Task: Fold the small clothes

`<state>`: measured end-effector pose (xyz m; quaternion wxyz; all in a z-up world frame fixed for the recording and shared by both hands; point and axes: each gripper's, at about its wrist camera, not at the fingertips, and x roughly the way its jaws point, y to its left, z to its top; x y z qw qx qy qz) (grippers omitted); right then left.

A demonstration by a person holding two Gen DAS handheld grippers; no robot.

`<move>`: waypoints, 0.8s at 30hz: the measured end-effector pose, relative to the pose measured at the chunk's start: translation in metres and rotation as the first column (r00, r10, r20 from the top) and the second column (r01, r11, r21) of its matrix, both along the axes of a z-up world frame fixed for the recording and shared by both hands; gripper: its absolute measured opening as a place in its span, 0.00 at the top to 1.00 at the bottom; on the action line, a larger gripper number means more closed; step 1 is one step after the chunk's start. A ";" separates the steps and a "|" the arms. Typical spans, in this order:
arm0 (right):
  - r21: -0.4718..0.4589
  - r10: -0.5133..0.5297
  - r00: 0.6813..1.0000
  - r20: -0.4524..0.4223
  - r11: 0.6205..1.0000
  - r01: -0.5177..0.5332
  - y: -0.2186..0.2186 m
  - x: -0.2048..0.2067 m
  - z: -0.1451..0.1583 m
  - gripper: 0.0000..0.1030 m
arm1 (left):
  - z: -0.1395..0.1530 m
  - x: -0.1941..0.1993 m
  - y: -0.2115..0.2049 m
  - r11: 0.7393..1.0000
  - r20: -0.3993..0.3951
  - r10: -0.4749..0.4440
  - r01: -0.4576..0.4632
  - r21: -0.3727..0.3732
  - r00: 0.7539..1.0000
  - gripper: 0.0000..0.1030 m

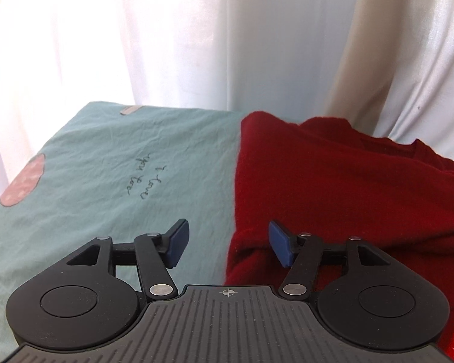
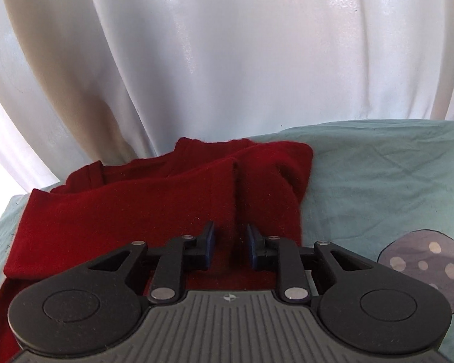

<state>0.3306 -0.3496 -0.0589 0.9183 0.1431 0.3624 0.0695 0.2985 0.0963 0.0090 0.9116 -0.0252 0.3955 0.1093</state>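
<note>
Red fleece garment (image 1: pixel 333 187) is lying partly folded on a pale green sheet (image 1: pixel 106 166), with two handheld grippers hovering over it.

Seen from the left wrist camera, the left gripper (image 1: pixel 227 243) is standing with its blue pads well apart and nothing between them, one pad over the sheet and the other over the garment's near edge. Seen from the right wrist camera, the right gripper (image 2: pixel 230 246) is holding its pads a narrow gap apart above the red cloth, over a fold line, without pinching it. The garment is spreading toward the far edge of the sheet, where a white curtain (image 2: pixel 227 54) is hanging. Handwritten script (image 1: pixel 148 178) and a spotted pink circle (image 1: pixel 24 181) are showing on the sheet.
</note>
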 end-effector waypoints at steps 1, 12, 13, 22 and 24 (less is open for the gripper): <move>0.008 -0.010 1.000 0.002 1.000 0.010 0.000 0.000 0.000 0.76 | 0.000 0.006 -0.001 1.000 -0.003 0.000 0.001 0.007 1.000 0.37; 0.050 0.023 0.999 -0.029 0.999 -0.022 0.016 0.025 -0.009 0.45 | -0.031 0.054 -0.030 0.999 -0.058 -0.033 0.035 0.029 0.998 0.37; 0.059 0.028 0.999 -0.032 0.998 -0.026 0.016 0.025 -0.012 0.47 | -0.032 0.055 -0.030 0.999 -0.058 -0.032 0.034 0.029 0.998 0.37; -0.045 0.054 0.997 0.047 0.998 -0.051 0.029 0.017 -0.002 0.91 | -0.030 0.054 -0.031 0.998 -0.058 -0.038 0.040 0.042 0.998 0.37; -0.096 0.051 0.995 0.091 0.995 -0.043 0.034 0.010 0.004 0.91 | -0.029 0.054 -0.031 0.998 -0.057 -0.042 0.044 0.044 0.998 0.36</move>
